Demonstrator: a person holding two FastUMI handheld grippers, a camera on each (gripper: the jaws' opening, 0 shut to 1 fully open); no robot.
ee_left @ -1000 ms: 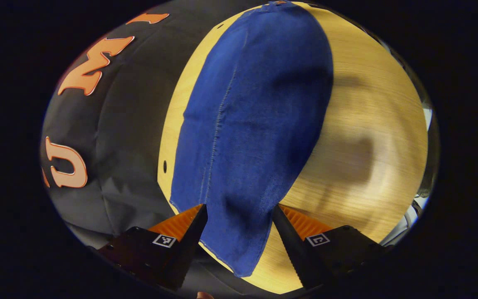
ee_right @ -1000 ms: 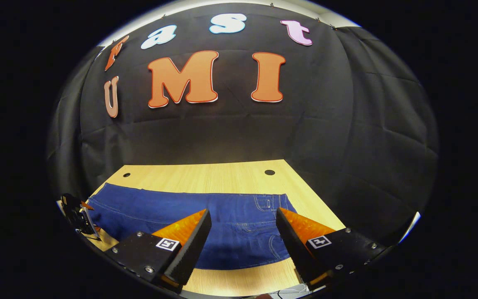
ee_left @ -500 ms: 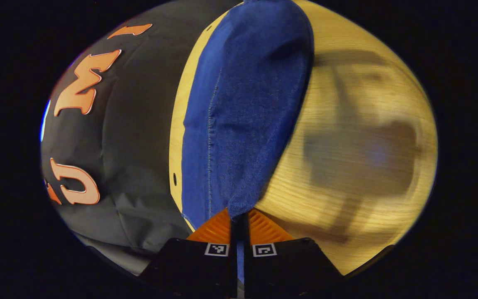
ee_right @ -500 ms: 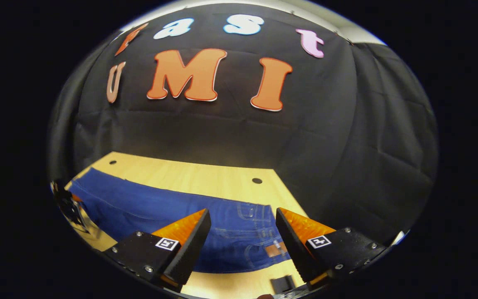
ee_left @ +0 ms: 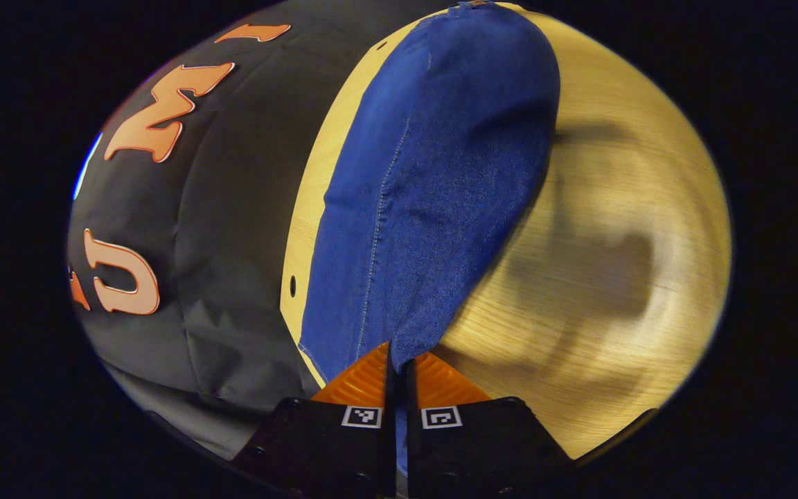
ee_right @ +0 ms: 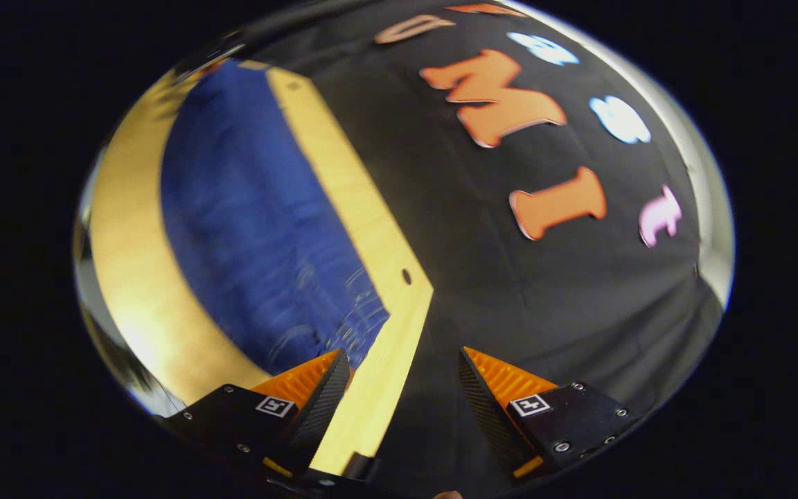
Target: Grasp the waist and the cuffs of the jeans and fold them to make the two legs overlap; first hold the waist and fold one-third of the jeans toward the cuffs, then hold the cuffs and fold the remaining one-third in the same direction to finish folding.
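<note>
**Left tool clamped on jeans, right tool open**

Left gripper view: left tool (ee_left: 399,367) pinched closed on the near end of the jeans (ee_left: 433,180), which stretch away flat along the far side of the wooden counter (ee_left: 621,208).

Right gripper view: blurred. Right tool (ee_right: 402,378) spread wide, holding nothing, over the counter's (ee_right: 371,208) edge, jeans (ee_right: 246,222) just left.
</note>
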